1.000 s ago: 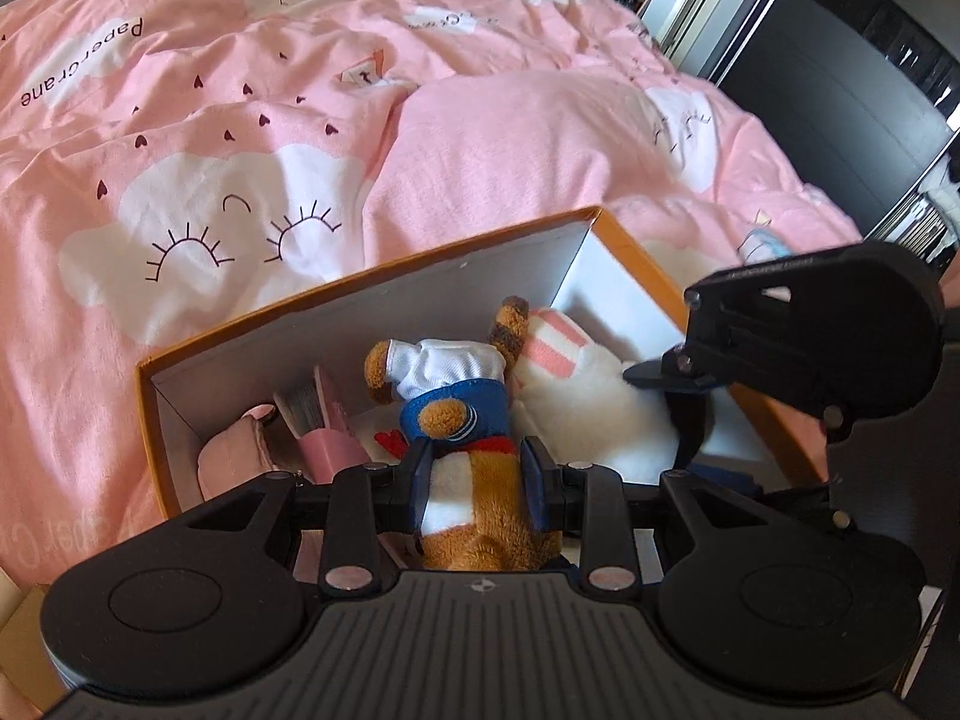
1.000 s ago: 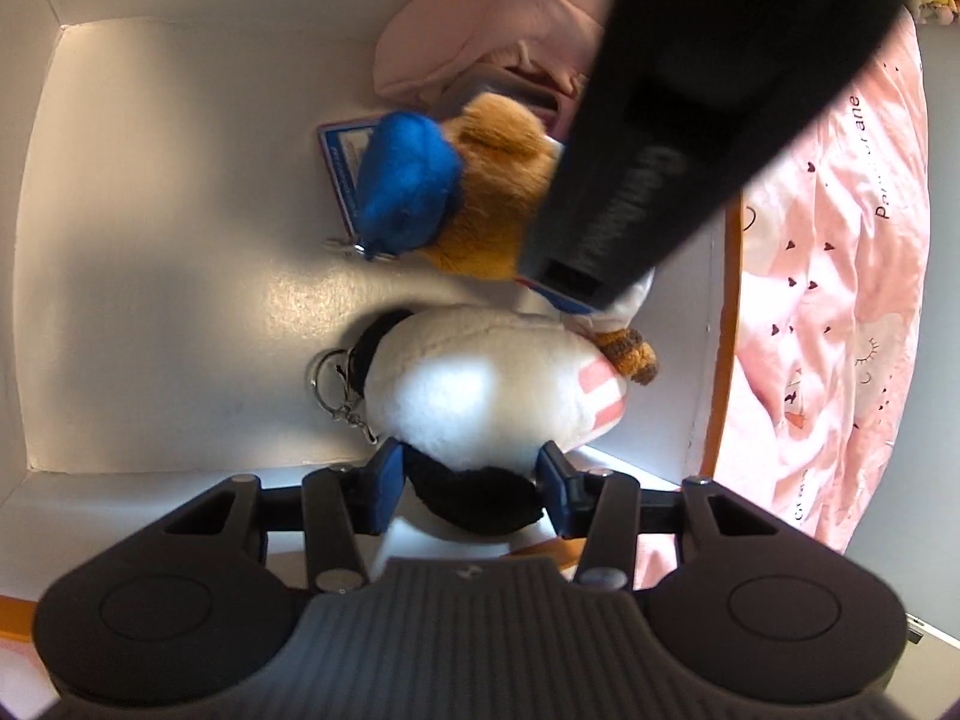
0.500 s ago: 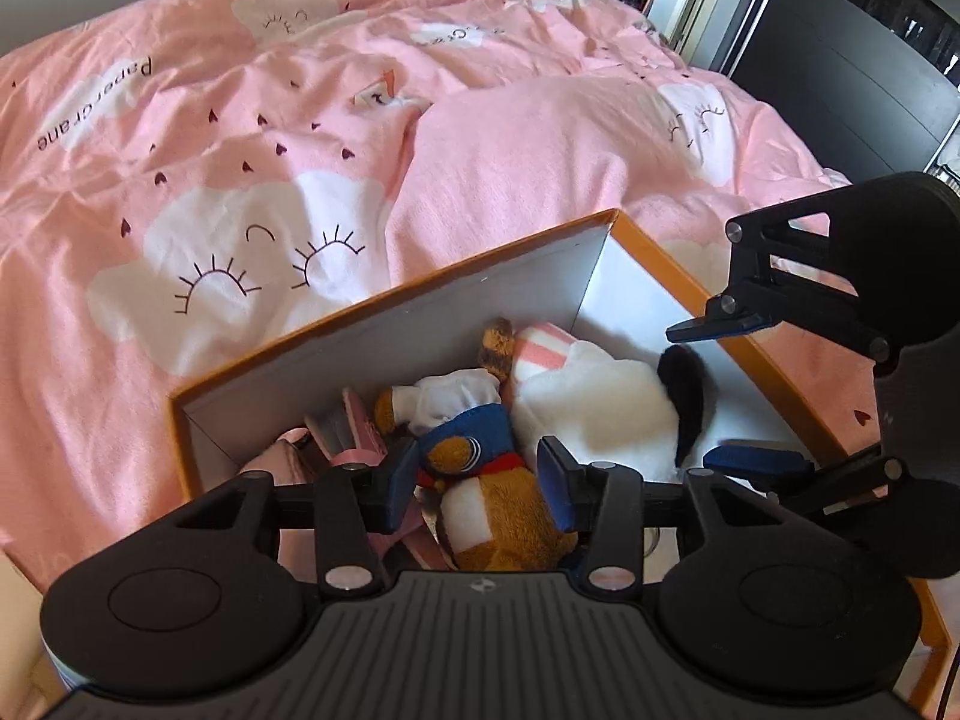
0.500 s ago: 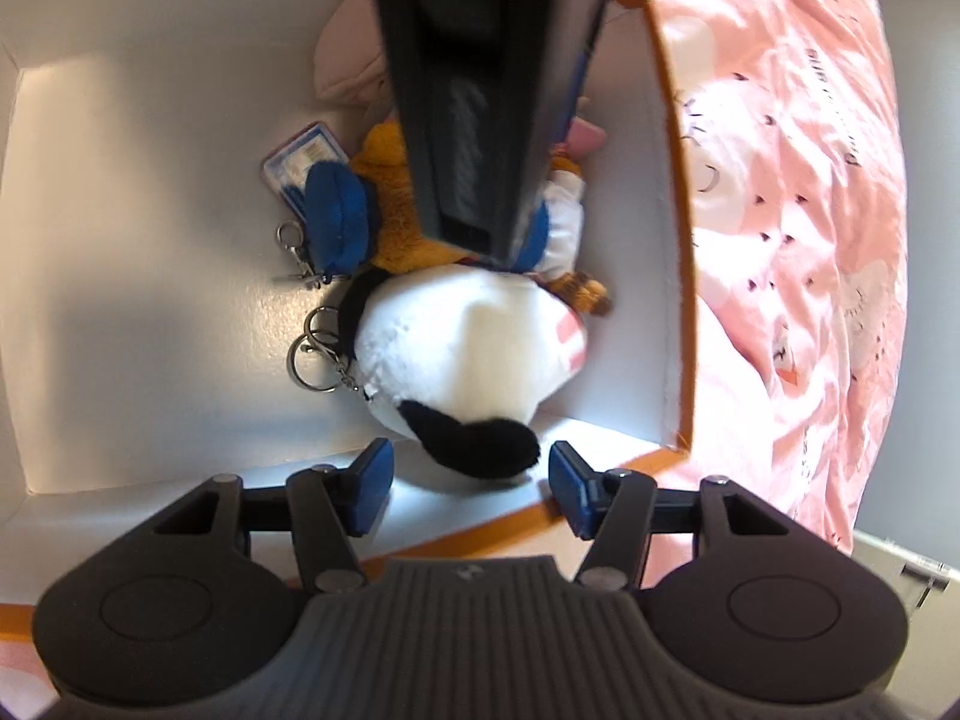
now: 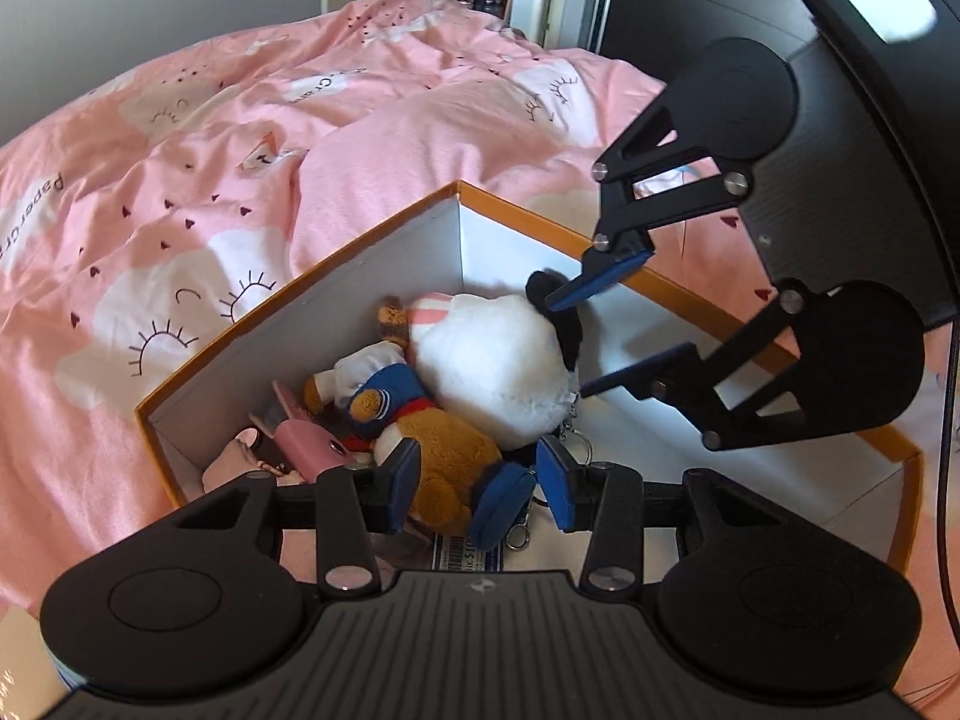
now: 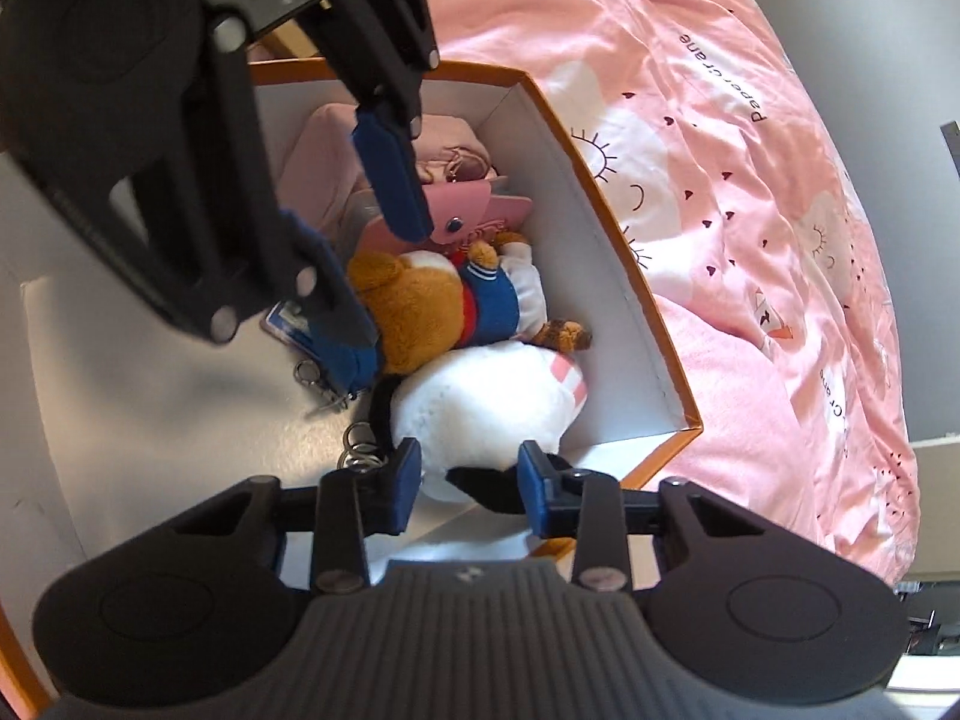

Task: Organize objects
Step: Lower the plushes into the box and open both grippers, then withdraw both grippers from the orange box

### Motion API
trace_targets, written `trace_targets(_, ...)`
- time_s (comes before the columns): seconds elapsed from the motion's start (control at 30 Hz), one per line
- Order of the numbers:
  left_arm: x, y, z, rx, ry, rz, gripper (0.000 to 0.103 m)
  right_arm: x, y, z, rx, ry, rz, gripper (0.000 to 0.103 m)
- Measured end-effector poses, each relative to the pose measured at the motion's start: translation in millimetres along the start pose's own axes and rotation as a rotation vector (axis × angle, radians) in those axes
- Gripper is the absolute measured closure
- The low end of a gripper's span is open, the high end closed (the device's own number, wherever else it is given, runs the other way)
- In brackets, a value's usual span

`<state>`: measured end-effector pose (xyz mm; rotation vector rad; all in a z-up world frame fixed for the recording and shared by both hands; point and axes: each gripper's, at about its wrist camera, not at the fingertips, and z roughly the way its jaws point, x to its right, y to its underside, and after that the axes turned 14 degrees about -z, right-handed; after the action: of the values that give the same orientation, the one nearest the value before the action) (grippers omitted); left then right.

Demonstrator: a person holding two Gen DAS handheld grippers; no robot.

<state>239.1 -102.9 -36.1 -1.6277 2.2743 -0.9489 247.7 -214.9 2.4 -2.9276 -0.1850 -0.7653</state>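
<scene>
My left tongs [image 5: 483, 492] hang released over the box [image 5: 372, 240]. Their jaws have just been opening and then eased in a touch, and the brown bear [image 5: 444, 462] lies below and between them with neither pad pressing on it. My right tongs [image 6: 468, 489] have just been closing. The black ear [image 6: 486, 483] of the white plush [image 5: 492, 360] sits between their pads, and I cannot tell whether they pinch it or only frame it. Both toys lie inside the box, straight ahead of both tongs and packed against the wall farthest from my left tongs, with a pink pouch [image 5: 306, 450] beyond the bear on my left. My main worry is that ear: if the right pads have caught it and I lift away, I think the plush will come up with me and may tip the bear out of place or drag it over the rim onto the bed [image 5: 180, 180]. The key rings [image 6: 360, 450] just ahead of my right tongs' left pad could also snag a fingertip. The two tongs are crowded over the same corner, so a careless roll could knock them together or bump the thin box wall, and on soft bedding the box would probably shift.
</scene>
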Motion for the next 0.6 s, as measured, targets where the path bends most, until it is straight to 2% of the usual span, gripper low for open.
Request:
trace_targets(0.03,1.7,0.2,2.7,0.000,-0.014,0.016,0.056,7.6,-2.1,3.1,-0.001,0.004,0.008,0.079)
trace_targets(0.13,3.5,0.7,12.1,-0.011,-0.054,0.053,0.063,11.4,-3.7,21.9,-0.017,0.004,0.027,0.083)
trace_targets(0.27,0.2,1.0,25.3,-0.041,-0.088,0.048,0.068,15.7,-2.9,32.7,-0.008,0.000,0.056,0.083)
trace_targets(0.47,-7.1,-2.5,32.8,-0.053,-0.089,-0.008,0.069,15.9,-2.6,37.3,-0.011,0.005,0.077,0.083)
trace_targets(0.6,-6.2,-0.2,19.7,-0.029,-0.068,-0.020,0.069,16.7,-5.2,27.4,-0.012,0.017,0.136,0.083)
